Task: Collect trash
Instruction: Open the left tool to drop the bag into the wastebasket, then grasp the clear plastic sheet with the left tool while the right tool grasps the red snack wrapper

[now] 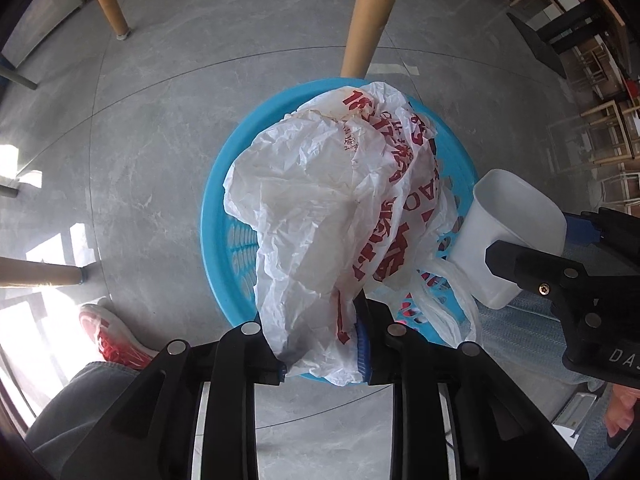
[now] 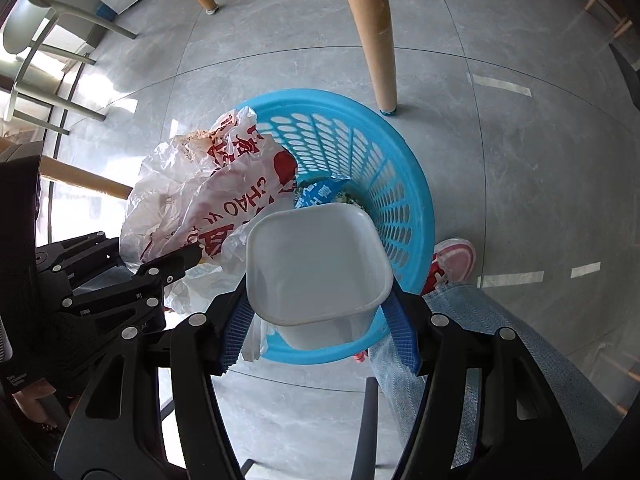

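Trash here is two pieces, both held over one round blue perforated plastic basket [image 2: 404, 184] on the grey tiled floor [image 1: 160, 128]. First piece: crumpled white plastic bag with red print [image 1: 320, 208], pinched at its lower end between the blue-padded fingers of the left gripper [image 1: 322, 350], jaws closed to a narrow gap around the film; the bag bulges up over the basket's opening and drapes past its left rim in the right wrist view [image 2: 208, 200]. Second piece: white rounded-square plastic cup [image 2: 318, 268], empty inside, clamped on its two opposite sides by the right gripper [image 2: 320, 332], jaws spread fairly wide to fit it; it hangs above the basket's near rim. Inside the basket, one blue printed wrapper [image 2: 320, 194] lies at the bottom, other contents too hidden to tell. Two pale wooden table legs [image 2: 372, 40] stand beyond the basket. One red-and-white sneaker [image 1: 110, 334] shows beside the basket.
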The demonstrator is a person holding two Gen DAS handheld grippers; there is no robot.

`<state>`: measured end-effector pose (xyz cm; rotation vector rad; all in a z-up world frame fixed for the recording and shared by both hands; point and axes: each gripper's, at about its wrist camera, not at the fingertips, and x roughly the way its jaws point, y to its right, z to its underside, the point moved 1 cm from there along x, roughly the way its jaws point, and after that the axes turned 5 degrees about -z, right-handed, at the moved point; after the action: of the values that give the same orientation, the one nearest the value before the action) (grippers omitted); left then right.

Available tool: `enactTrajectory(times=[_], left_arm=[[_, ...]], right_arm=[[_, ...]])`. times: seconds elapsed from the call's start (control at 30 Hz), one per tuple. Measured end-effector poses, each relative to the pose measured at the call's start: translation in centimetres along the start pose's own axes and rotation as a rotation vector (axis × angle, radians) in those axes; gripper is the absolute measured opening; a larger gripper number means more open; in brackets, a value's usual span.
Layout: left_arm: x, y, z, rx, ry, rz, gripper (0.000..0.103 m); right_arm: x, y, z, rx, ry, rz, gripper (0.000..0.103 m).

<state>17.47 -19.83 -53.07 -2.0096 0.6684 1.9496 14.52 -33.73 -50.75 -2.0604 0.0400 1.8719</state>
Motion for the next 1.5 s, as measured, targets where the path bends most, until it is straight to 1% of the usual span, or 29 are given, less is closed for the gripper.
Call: enactTrajectory(times=[0.03,0.07,0.1,0.13,0.17,0.23,0.3,0.4,0.5,0.57,0.6,0.63,0.77,0.87,0.93,1.03,1.07,1.13,1.17,1.3,1.37,1.4,1.43,1.5], left_arm=[[-0.4,0.0,0.0,-0.008,0.004,-0.003,0.031],[-0.8,-0.2,-0.1,-0.019,0.010,-0.001,0.043],[-1.2,-0.2,-0.2,-0.030,0.015,-0.001,0.063],[-1.7,-0.3,-0.2,-0.041,0.023,-0.003,0.070],[-2.1,-0.5,-0.2,-0.048,0.029,-0.009,0.080],[-2.7,-0.7,0.0,-0.047,0.025,-0.038,0.080],[-4.0,-0.8,0.6,-0.048,0.028,-0.055,0.080],[-7.1,-0.1,2.0,-0.010,0.058,-0.062,0.080],[-10.7,1.3,4.1,0.044,0.088,-0.047,0.080],[-13.4,2.3,6.0,0.080,0.123,-0.038,0.082],[-14.7,2.8,7.1,0.099,0.140,-0.027,0.085],[-16.2,3.3,8.3,0.113,0.164,-0.025,0.092],[-21.4,4.7,12.7,0.140,0.233,0.009,0.093],[-25.0,5.6,15.7,0.151,0.290,0.031,0.093],[-27.6,6.2,17.3,0.154,0.337,0.038,0.093],[-31.9,6.4,18.9,0.144,0.422,0.053,0.093],[-33.5,6.4,19.2,0.137,0.460,0.046,0.093],[-36.8,5.9,19.5,0.117,0.533,0.040,0.097],[-38.5,5.5,19.6,0.099,0.574,0.030,0.097],[-44.2,2.8,18.6,0.001,0.697,-0.040,0.097],[-46.3,0.7,17.4,-0.056,0.729,-0.083,0.097],[-47.0,-0.5,16.6,-0.094,0.740,-0.117,0.097],[-47.7,-1.7,15.8,-0.136,0.744,-0.151,0.097],[-48.9,-4.3,14.0,-0.211,0.735,-0.196,0.097]], right_arm=[[0.0,0.0,0.0,0.001,-0.001,-0.006,0.058],[-0.2,0.1,0.0,0.007,0.002,-0.007,0.058],[-0.5,0.1,0.1,0.013,0.012,-0.008,0.058],[-0.9,0.4,0.0,0.020,0.022,-0.017,0.061],[-1.3,0.5,0.1,0.029,0.034,-0.017,0.068],[-2.8,0.7,0.2,0.032,0.076,0.010,0.073],[-4.6,0.7,0.7,0.024,0.119,0.038,0.073],[-8.4,0.8,2.0,0.039,0.206,0.008,0.073],[-12.8,0.5,3.8,0.031,0.304,-0.042,0.081],[-15.7,-0.2,5.6,-0.003,0.371,-0.071,0.082],[-17.2,-0.7,6.6,-0.020,0.399,-0.080,0.082],[-18.6,-1.0,7.5,-0.034,0.427,-0.085,0.083],[-24.1,-2.0,11.7,-0.070,0.548,-0.132,0.088],[-28.0,-2.6,14.1,-0.092,0.635,-0.163,0.089],[-30.6,-3.4,15.2,-0.118,0.684,-0.179,0.092],[-34.0,-5.2,15.9,-0.177,0.747,-0.192,0.092],[-35.2,-6.0,16.0,-0.199,0.767,-0.194,0.093],[-37.2,-7.6,16.2,-0.246,0.805,-0.198,0.094],[-38.2,-8.4,16.1,-0.274,0.822,-0.199,0.094],[-40.7,-11.7,15.0,-0.368,0.865,-0.187,0.094],[-41.2,-13.2,13.7,-0.400,0.870,-0.174,0.094],[-41.5,-13.9,13.0,-0.416,0.871,-0.171,0.094],[-41.7,-14.6,12.2,-0.433,0.869,-0.170,0.094],[-42.3,-16.3,10.6,-0.467,0.876,-0.152,0.094]])
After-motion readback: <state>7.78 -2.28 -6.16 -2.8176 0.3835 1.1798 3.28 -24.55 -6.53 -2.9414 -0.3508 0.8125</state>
